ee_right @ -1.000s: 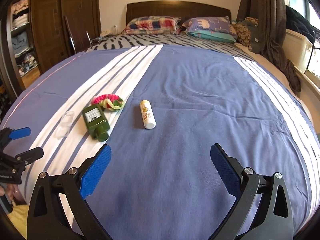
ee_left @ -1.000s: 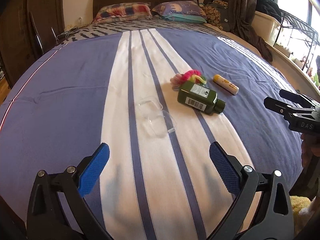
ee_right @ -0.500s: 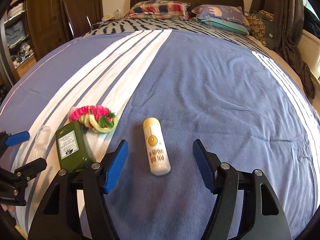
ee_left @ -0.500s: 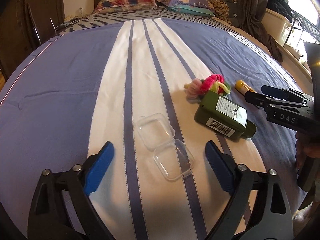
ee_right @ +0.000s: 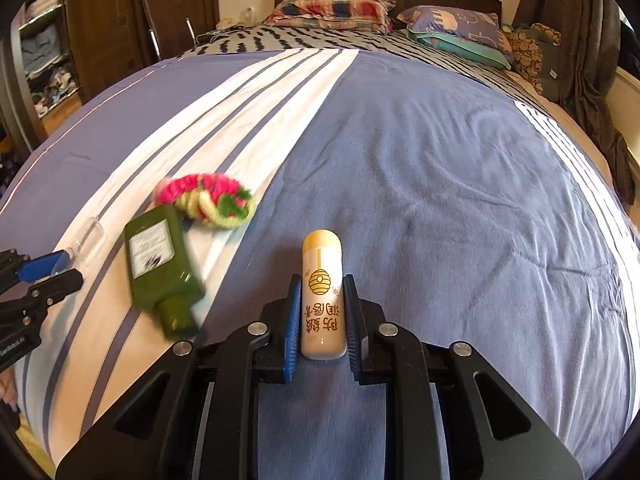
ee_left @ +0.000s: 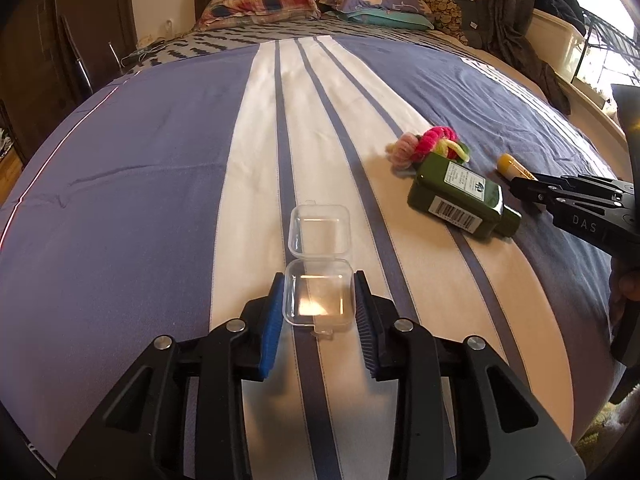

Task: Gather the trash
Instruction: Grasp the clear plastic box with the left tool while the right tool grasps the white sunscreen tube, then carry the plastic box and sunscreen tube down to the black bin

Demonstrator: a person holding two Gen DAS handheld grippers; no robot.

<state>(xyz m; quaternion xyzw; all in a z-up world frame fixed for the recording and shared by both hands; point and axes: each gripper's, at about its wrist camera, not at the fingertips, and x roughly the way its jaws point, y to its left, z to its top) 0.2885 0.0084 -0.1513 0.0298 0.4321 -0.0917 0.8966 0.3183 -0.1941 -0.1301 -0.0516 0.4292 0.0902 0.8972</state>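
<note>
On the bed (ee_left: 140, 184): our left gripper (ee_left: 318, 312) fingers closing around the clear hinged box (ee_left: 319, 276), light, brittle; grip side walls. Right gripper (ee_right: 322, 322) fingers closing around the lip balm tube (ee_right: 322, 292), stiff, slick; hold mid-body.

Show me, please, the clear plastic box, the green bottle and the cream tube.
clear plastic box (ee_left: 318, 298), left wrist view, nearer half.
green bottle (ee_right: 158, 256), right wrist view, label.
cream tube (ee_right: 322, 292), right wrist view, beehive picture.

Clear glossy plastic box (ee_left: 319, 270), cloth bedspread (ee_left: 140, 184)
</note>
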